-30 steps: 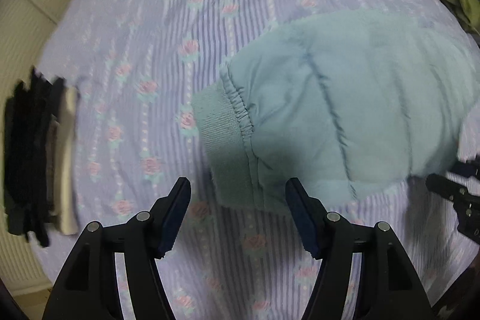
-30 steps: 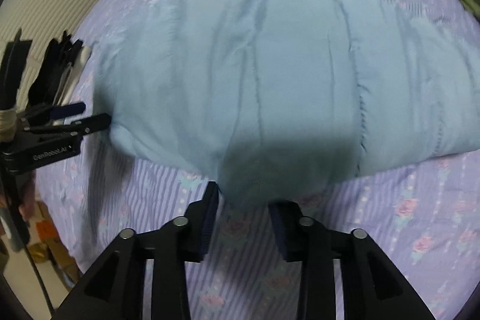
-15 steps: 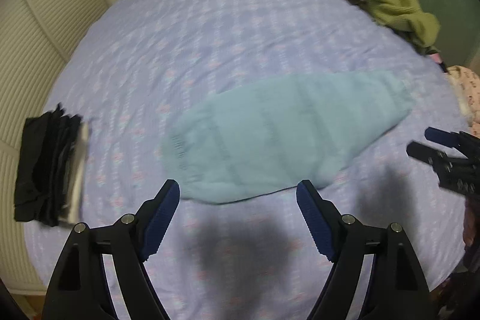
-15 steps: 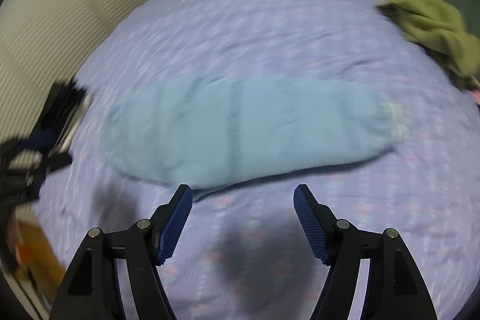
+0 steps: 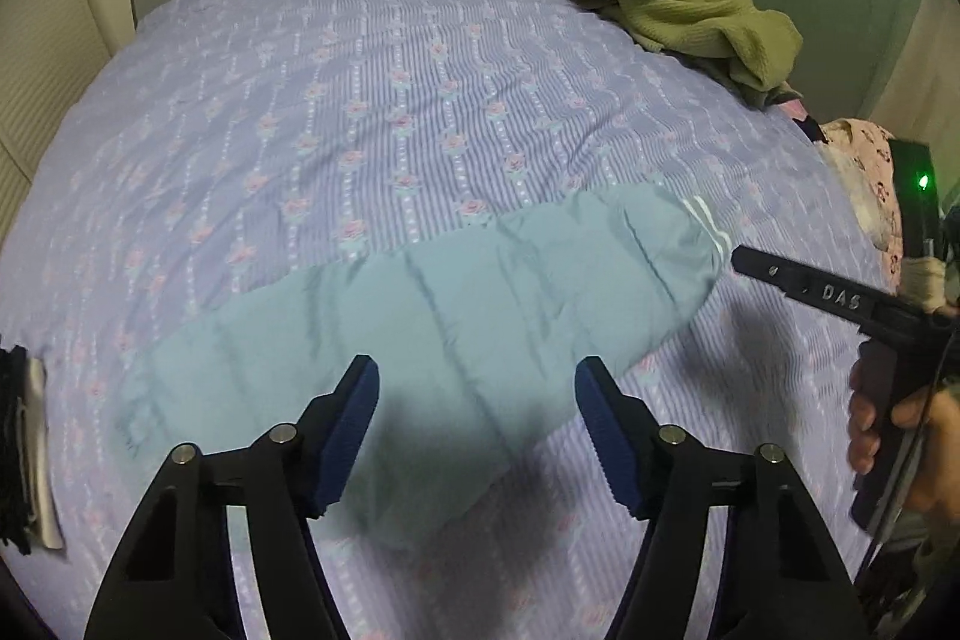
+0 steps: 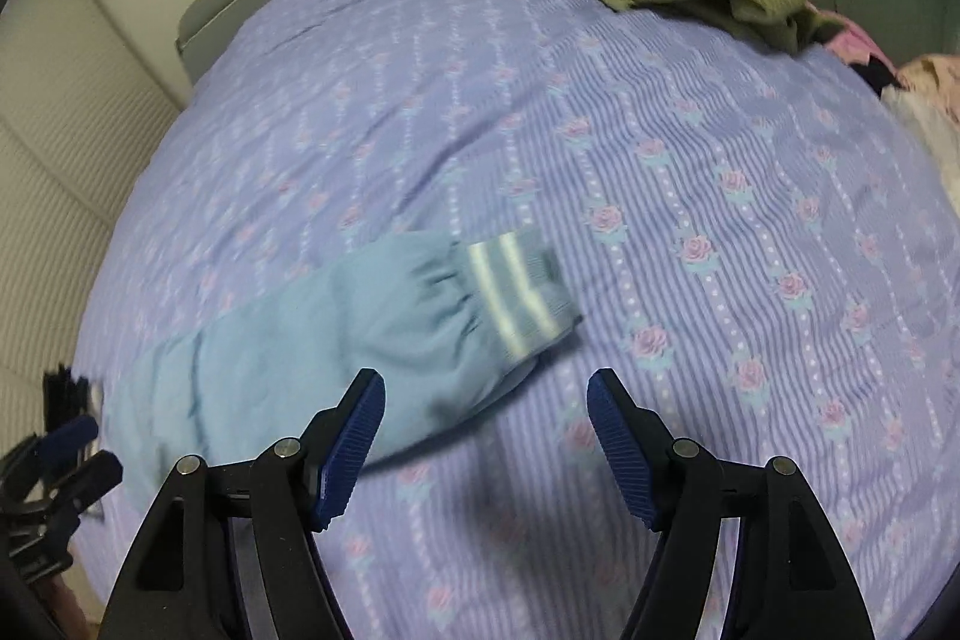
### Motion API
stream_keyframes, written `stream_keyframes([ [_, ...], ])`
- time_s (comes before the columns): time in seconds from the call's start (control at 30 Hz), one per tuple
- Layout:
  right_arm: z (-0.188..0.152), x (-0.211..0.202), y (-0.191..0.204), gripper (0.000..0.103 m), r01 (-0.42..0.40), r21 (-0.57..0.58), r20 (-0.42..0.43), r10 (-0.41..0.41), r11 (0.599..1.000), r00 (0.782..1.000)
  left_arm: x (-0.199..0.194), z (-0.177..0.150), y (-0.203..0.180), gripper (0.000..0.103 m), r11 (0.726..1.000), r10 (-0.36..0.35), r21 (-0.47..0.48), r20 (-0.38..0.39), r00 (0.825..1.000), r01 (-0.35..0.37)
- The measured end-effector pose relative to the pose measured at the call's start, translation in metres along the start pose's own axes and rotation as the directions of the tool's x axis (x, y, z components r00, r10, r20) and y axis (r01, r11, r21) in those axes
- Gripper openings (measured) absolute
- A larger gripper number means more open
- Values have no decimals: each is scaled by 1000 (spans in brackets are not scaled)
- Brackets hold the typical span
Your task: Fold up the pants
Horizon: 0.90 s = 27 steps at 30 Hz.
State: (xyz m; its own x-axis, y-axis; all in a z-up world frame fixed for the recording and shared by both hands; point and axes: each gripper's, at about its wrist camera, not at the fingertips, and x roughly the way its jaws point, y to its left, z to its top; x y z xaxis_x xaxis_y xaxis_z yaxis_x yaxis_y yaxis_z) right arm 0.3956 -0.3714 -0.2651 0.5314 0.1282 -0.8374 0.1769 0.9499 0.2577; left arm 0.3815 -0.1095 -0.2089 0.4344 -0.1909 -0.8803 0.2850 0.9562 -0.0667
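Now your left gripper (image 5: pixel 477 418) and right gripper (image 6: pixel 486 436) are hovering spread and empty above the bedspread (image 5: pixel 420 100), the light blue pants (image 5: pixel 420 316) lying flat beyond your fingertips, untouched; the left jaws have just been closing.

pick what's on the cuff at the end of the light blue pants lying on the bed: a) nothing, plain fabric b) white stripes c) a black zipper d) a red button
B: in the right wrist view the ribbed cuff at the end of the light blue pants carries pale white stripes, and no button or zipper shows there.
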Motion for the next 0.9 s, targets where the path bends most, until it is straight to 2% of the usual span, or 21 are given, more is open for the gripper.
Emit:
stream_keyframes([
  [0.23, 10, 52, -13, 71, -64, 13, -73, 65, 998, 995, 39, 13, -9, 58, 999, 32, -23, -41, 999, -33],
  [0.47, 0, 95, -28, 71, -132, 88, -160, 145, 987, 976, 65, 11, -14, 51, 999, 25, -29, -92, 995, -27],
  [0.63, 3, 108, -12, 70, -85, 21, -168, 87, 996, 982, 74, 8, -16, 46, 1000, 23, -17, -120, 993, -25],
  [0.77, 10, 111, 5, 44, -91, 5, -171, 91, 996, 981, 81, 9, -10, 43, 999, 18, -23, -139, 990, -22],
  [0.83, 12, 103, 10, 38, -82, -3, -159, 80, 997, 984, 85, 7, -4, 42, 999, 6, -42, -154, 988, -13],
  [0.9, 16, 85, 14, 35, -68, -13, -112, 66, 998, 991, 90, 5, 3, 40, 998, 1, -65, -168, 986, -12],
])
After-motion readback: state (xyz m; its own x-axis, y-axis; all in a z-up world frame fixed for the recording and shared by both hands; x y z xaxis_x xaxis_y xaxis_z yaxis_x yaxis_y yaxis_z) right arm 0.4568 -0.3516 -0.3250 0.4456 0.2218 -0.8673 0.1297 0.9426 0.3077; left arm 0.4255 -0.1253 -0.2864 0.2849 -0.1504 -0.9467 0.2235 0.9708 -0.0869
